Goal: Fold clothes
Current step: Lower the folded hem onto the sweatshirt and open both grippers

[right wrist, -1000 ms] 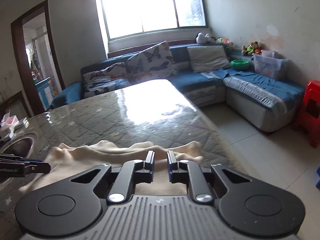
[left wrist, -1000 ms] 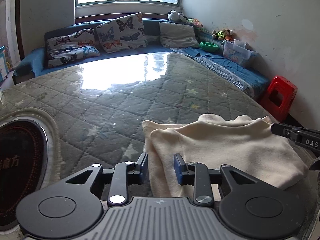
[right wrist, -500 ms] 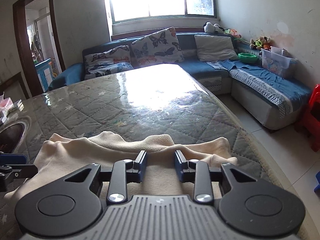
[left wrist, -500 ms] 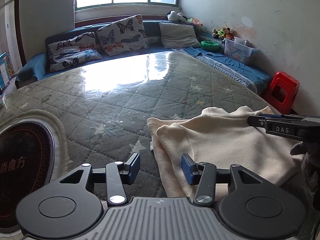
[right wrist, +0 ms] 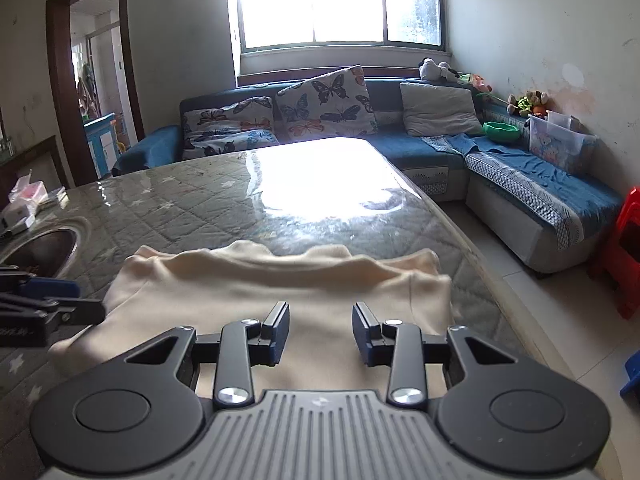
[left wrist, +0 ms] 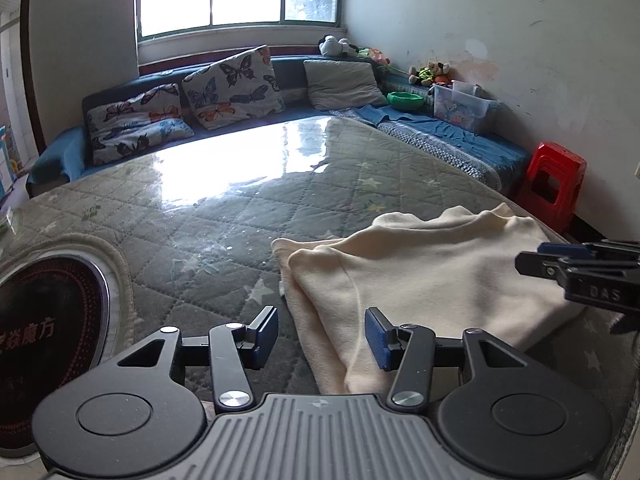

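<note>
Mid-fold: cream garment (left wrist: pixel 424 276) half-folded on worktop (left wrist: pixel 240 216). Left claw (left wrist: pixel 322 334), right claw (right wrist: pixel 320 334) spread, empty. Next: pinch near edge, fold over.

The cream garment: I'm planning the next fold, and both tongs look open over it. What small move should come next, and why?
Probably lower the left tongs onto the cream garment and close on its near left edge. Both tongs are open and hold nothing; the right tongs hover over the cloth's middle. The garment lies folded on the quilted table, its layered edge just ahead of the left tongs' gap.
</note>
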`<state>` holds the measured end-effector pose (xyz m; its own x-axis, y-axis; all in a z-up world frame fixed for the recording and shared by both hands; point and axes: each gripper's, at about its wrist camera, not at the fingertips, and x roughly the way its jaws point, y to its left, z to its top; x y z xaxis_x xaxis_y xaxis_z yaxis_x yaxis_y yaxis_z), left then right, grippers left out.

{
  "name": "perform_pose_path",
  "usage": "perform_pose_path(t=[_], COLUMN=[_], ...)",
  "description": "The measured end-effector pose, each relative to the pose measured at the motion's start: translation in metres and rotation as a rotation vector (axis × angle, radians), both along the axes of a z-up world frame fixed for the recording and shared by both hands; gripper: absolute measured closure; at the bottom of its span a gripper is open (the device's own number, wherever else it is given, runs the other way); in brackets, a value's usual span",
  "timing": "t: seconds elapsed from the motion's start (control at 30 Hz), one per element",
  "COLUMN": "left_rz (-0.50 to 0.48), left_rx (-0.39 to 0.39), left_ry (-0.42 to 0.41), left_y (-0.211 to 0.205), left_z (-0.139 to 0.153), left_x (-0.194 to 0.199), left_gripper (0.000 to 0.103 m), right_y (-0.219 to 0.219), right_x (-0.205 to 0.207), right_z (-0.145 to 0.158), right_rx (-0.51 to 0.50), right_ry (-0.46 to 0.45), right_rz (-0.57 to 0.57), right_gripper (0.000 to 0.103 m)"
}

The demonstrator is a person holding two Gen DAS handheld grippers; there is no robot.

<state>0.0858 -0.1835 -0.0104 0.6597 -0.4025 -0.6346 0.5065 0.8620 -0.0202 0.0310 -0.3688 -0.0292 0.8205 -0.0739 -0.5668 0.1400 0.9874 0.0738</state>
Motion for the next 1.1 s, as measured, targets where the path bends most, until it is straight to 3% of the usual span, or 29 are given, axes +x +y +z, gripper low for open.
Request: perform_pose_path(t=[0.23, 0.37, 0.53, 0.87, 0.97, 1.1], left_rz=[-0.024, -0.024, -0.015, 0.053, 0.070, 0.076], left_rx=[0.029, 0.041, 0.043, 0.030, 0.029, 0.026], left_ry=[-0.007, -0.014, -0.038, -0.031, -0.012, 0.007], left_y=[-0.006, -0.006, 0.000, 0.029, 0.036, 0.041], left_z=[-0.010, -0.015, -0.010, -0.003, -0.004, -0.005], left_x=[-0.010, -0.009, -0.013, -0.022, -0.023, -0.025], left_gripper=[0.050, 0.046, 0.045, 0.045, 0.045, 0.045], right_y=[0.013, 0.018, 0.024, 0.087, 0.108, 0.123], right_x=[-0.039, -0.045, -0.041, -0.013, 0.000, -0.002], right_z=[-0.006, -0.019, -0.009, 0.001, -0.008, -0.016], right_rx=[-0.038, -0.087, -0.083, -0.107, -0.118, -0.211], right_ry=[-0.033, -0.035, -0.032, -0.061, -0.025, -0.021], right_rz=[-0.019, -0.021, -0.027, 0.191, 0.226, 0.238], right_gripper=[0.069, 0.068, 0.068, 0.069, 0.069, 0.069])
